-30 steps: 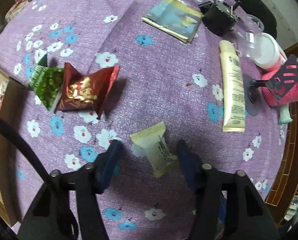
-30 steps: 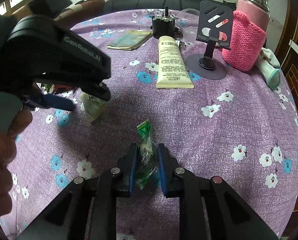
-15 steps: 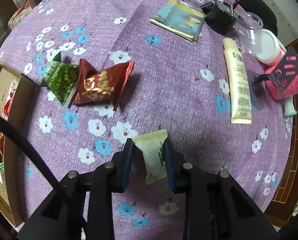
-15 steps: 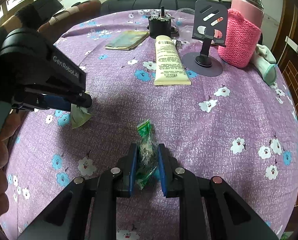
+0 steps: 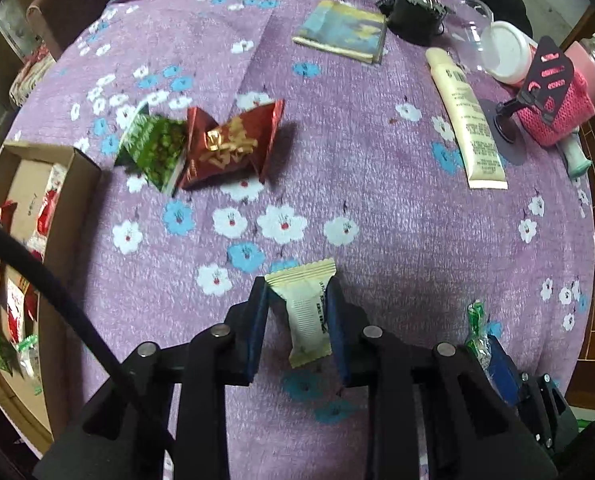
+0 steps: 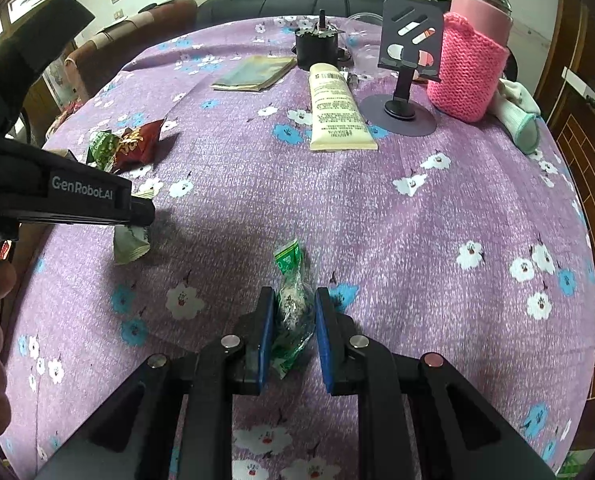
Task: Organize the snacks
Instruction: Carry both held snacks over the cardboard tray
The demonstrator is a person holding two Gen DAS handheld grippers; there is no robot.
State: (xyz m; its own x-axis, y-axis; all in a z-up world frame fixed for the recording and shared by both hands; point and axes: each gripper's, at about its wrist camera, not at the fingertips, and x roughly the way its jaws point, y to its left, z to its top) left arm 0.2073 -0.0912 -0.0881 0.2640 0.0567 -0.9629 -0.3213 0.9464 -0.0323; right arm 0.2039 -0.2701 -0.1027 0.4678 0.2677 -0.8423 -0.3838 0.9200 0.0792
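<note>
Your left gripper (image 5: pixel 297 320) pinches a cream bar (image 5: pixel 307 312) by its long sides, the jaws having just closed on it, so the wrapper hangs end-down, clear of the purple cloth (image 5: pixel 377 200). Gripping across the narrow width keeps the slick pack from sliding out. Your right gripper (image 6: pixel 294 330) is pressed together on a green-ended candy (image 6: pixel 291 304), clamped at its bulging middle with both twisted ends sticking free; that hold looks secure.

The box (image 5: pixel 79 184) sits at the table's left edge, already holding red and green packs, so I judge that both loads go there. A green pack (image 5: pixel 153 152) and a red pack (image 5: pixel 229 144) lie touching on the cloth near the box, not yet gathered. The tube (image 5: pixel 467 120), booklet (image 5: pixel 343 32), phone stand (image 5: pixel 537 80) and pink flask (image 6: pixel 473 60) sit at the far side, well apart from the snacks, and seem no part of the job.
</note>
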